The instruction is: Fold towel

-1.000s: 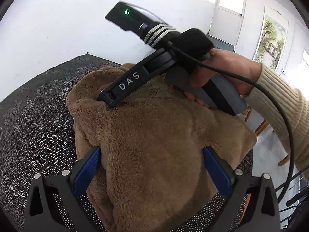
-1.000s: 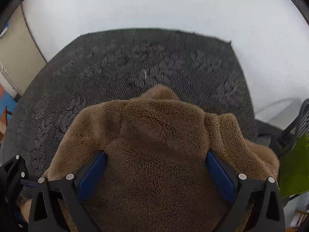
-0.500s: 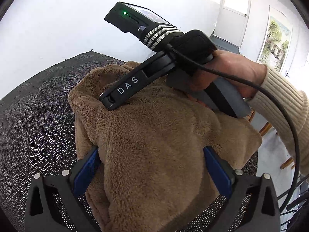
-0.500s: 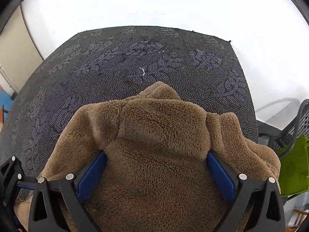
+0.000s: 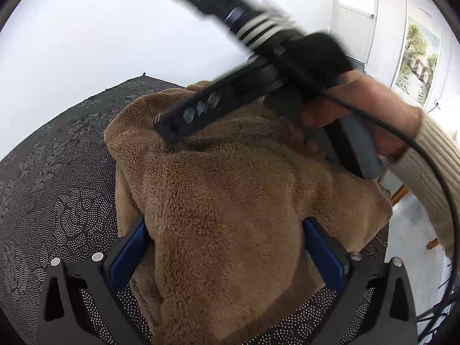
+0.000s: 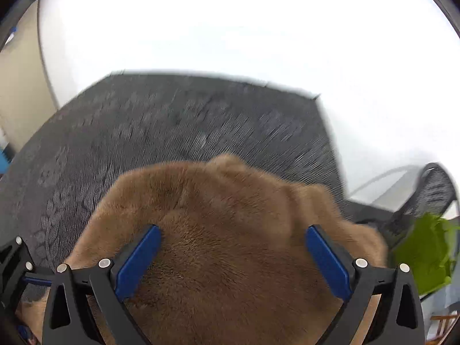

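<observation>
Bunching between wide-spread blue pads of left gripper (image 5: 224, 256): brown towel (image 5: 235, 201), heaped on dark patterned mat (image 5: 57, 189); right gripper (image 6: 230, 258) likewise spread, fabric filling gap; whether either truly pinches, cannot tell; towel lies straight ahead of both claws; right gripper (image 5: 201, 112) nearer far edge, so likely leads fold.

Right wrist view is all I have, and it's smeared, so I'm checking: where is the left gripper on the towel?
Observer: The left gripper is at the near side of the brown towel, its blue pads wide apart with plush bulging between.
Operator: And my right gripper, from outside?
Observer: The right gripper slants down, its tip on the towel's top near the far edge.
Operator: Who holds it?
Observer: A hand in a cream ribbed sleeve.
</observation>
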